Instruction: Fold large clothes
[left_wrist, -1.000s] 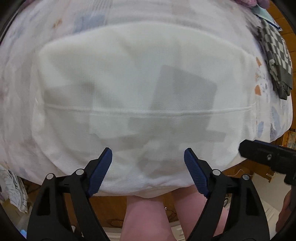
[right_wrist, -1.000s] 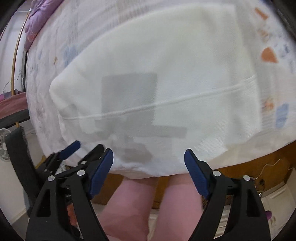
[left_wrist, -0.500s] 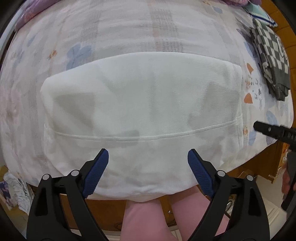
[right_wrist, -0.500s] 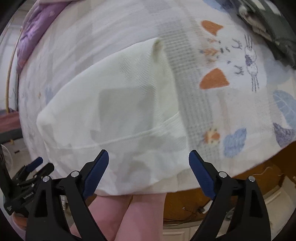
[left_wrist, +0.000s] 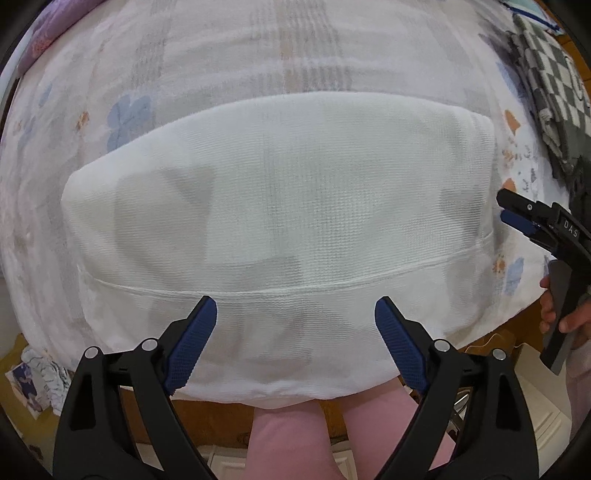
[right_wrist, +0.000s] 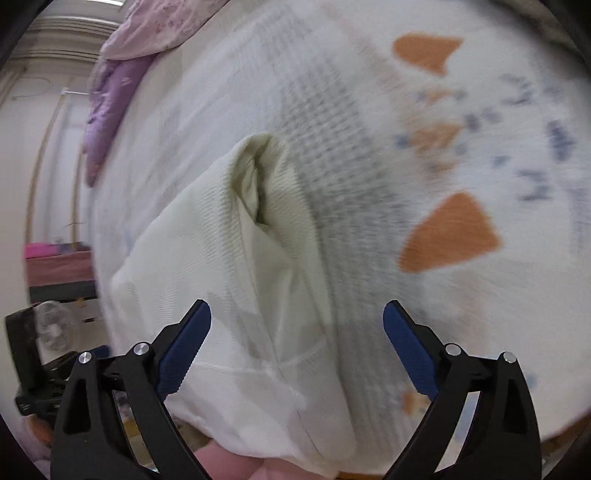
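The folded white garment (left_wrist: 280, 229) lies on the patterned bedsheet (left_wrist: 229, 55). Left gripper (left_wrist: 295, 339) and right gripper (right_wrist: 297, 343) gape wide, empty. Only the left view shows checkered cloth (left_wrist: 546, 74) at 2 o'clock.

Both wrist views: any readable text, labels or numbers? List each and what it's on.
"DAS" – white letters on the black body of the right hand-held gripper, seen at the right edge of the left wrist view; the text may run on, cut by the frame.
Patterned bedsheet: only drawn motifs, blurred, no words.
White garment: no text visible.
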